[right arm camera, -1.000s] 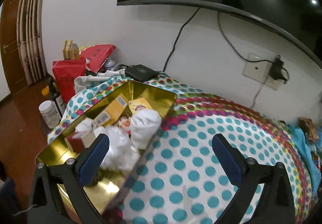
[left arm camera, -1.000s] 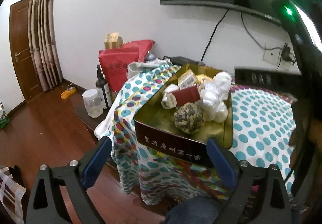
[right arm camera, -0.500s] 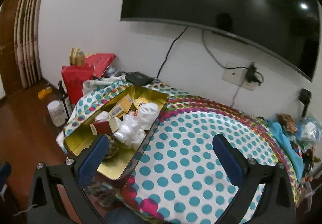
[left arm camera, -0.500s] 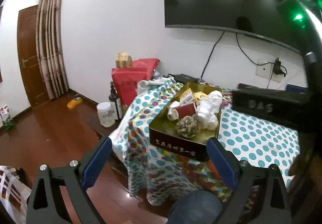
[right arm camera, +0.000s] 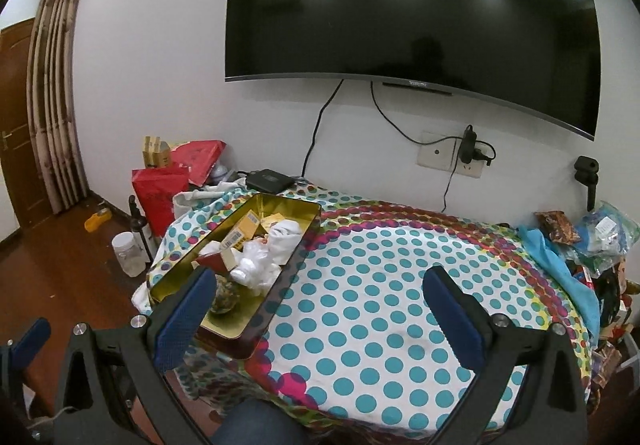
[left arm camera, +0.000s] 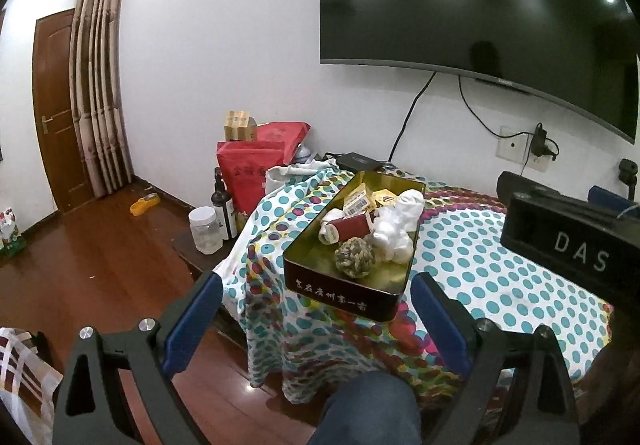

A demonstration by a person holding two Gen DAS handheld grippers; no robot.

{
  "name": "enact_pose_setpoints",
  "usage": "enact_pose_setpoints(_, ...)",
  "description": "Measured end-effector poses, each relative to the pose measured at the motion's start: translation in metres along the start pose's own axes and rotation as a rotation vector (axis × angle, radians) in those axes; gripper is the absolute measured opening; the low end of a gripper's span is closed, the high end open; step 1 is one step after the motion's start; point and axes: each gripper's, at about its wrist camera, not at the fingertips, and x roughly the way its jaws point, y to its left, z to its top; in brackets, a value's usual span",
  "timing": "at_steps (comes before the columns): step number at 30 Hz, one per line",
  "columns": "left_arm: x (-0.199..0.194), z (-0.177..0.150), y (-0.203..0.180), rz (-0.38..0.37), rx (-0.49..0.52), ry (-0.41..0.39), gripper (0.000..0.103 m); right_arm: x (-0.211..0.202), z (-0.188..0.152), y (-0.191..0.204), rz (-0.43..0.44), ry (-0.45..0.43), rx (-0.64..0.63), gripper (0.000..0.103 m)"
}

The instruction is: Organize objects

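we log: left gripper [left arm camera: 316,309] released, holding nothing, held off the bench | right gripper [right arm camera: 320,305] released, holding nothing, above the polka-dot cloth [right arm camera: 380,285] | tin [left arm camera: 348,297] at the bench's left edge holds a red roll [left arm camera: 352,226], white wads [left arm camera: 394,233], a woven ball [left arm camera: 354,257], yellow packets [left arm camera: 358,199]

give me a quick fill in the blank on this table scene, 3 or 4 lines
1. The gold tin sits on a tablecloth patterned with teal ____.
2. Both the left gripper and the right gripper have their jaws ____.
3. The rolled red packet lies ____ the tin.
4. The screen of the television on the wall is ____.

Missing words: dots; open; inside; dark
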Motion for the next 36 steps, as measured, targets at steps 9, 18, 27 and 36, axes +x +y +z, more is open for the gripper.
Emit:
enact_pose_setpoints(9,-0.002,-0.003,0.003,-0.004,0.006,0.008,0.097,0.002,-0.008,0.006,0.004,0.017,-0.008,0.103)
enact_pose_setpoints(18,-0.003,-0.003,0.002,0.003,0.010,0.004,0.097,0.002,-0.008,0.009,0.007,0.023,-0.019,0.103)
enact_pose_setpoints(27,-0.004,-0.003,0.001,0.011,0.015,-0.006,0.097,0.002,-0.009,0.008,0.005,0.022,-0.018,0.103)
enact_pose_setpoints(36,-0.010,-0.002,0.002,0.065,0.016,-0.037,0.098,0.001,-0.011,0.009,0.011,0.017,-0.021,0.103)
